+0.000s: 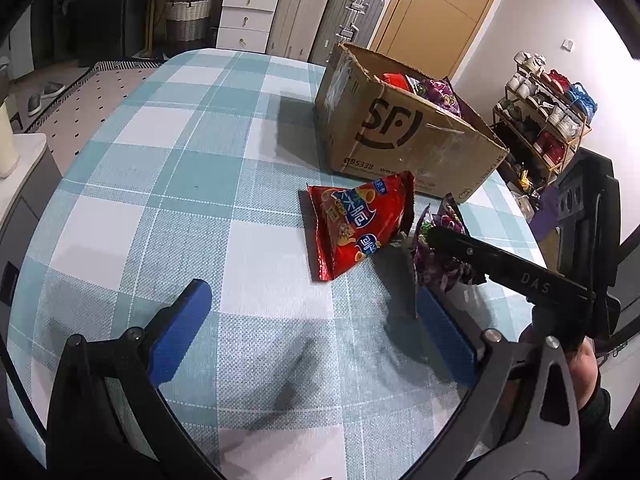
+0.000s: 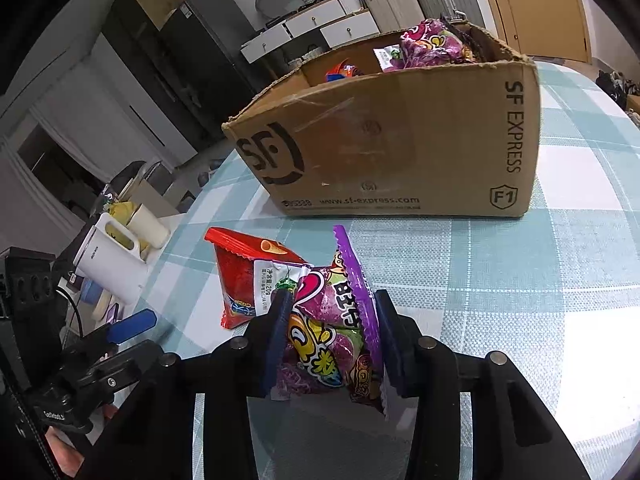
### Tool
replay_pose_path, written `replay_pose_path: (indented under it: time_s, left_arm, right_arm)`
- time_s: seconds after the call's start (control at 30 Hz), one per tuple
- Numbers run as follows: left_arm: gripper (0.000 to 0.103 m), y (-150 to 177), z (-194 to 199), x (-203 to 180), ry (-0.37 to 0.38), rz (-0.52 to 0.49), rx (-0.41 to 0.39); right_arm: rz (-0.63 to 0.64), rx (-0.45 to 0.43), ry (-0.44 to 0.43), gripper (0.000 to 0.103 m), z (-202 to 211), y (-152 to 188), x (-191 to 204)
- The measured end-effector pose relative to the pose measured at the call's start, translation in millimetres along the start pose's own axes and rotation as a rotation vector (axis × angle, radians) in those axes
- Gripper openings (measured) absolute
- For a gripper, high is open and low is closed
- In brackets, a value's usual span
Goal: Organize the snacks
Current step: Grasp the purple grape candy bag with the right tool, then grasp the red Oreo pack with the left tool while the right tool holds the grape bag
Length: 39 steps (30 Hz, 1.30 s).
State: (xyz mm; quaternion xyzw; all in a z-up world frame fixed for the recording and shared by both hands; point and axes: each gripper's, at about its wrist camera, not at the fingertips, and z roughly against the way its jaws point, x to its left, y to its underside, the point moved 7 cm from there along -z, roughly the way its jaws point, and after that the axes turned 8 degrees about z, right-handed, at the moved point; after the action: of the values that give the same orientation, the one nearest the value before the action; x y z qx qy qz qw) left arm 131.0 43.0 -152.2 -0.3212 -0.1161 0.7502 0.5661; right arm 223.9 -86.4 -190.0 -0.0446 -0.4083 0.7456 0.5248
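Blue-padded fingers of the left tool (image 1: pixel 312 320) stand wide apart in the left wrist view, with nothing between them, above the counter (image 1: pixel 168 184) and its teal-and-white checked cloth. Ahead of them a red snack bag (image 1: pixel 356 224) lies on the cloth, just in front of an open cardboard box (image 1: pixel 404 136) printed with a courier logo. Red and purple packets show inside the box. To the right of the red bag, the right tool (image 1: pixel 430 240) reaches in from the right edge, and a purple snack bag (image 1: pixel 440 264) sits crumpled at its tip, close beside the red one.

From the right wrist view, the right tool (image 2: pixel 332 320) is clamped on the purple snack bag (image 2: pixel 328 328), both dark pads pressing its sides so that the packet bulges between them. The red snack bag (image 2: pixel 244 280) lies on the counter (image 2: pixel 540 280) just to the left, touching or nearly touching the purple one. Beyond them stands the cardboard box (image 2: pixel 400 152), with more purple packets heaped at its far end. At lower left the left tool (image 2: pixel 132 326) shows one blue finger, off the counter's edge.
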Motion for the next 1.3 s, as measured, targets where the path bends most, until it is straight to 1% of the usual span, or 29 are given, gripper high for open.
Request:
replay_pose_path:
  time_s: [0.47, 0.73, 1.07, 1.23, 1.3]
  left_arm:
    - [0.101, -2, -8, -2, -0.025, -0.004, 0.025]
    - [0.101, -16, -27, -18, -0.051, -0.082, 0.050]
    - [0.101, -40, -68, -40, -0.024, -0.118, 0.086]
    - [0.101, -49, -84, -43, 0.016, -0.082, 0.106]
    - [0.099, -53, -92, -42, 0.015, -0.073, 0.108]
  right_arm:
    - [-0.021, -0.047, -0.001, 0.042, 24, 6, -9]
    - [-0.049, -0.077, 0.006, 0.042, 45, 14, -22]
    - [-0.084, -0.097, 0.028, 0.042, 75, 30, -37]
    - [-0.090, -0.104, 0.037, 0.042, 84, 37, -41]
    - [-0.096, -0.104, 0.037, 0.042, 84, 38, -44]
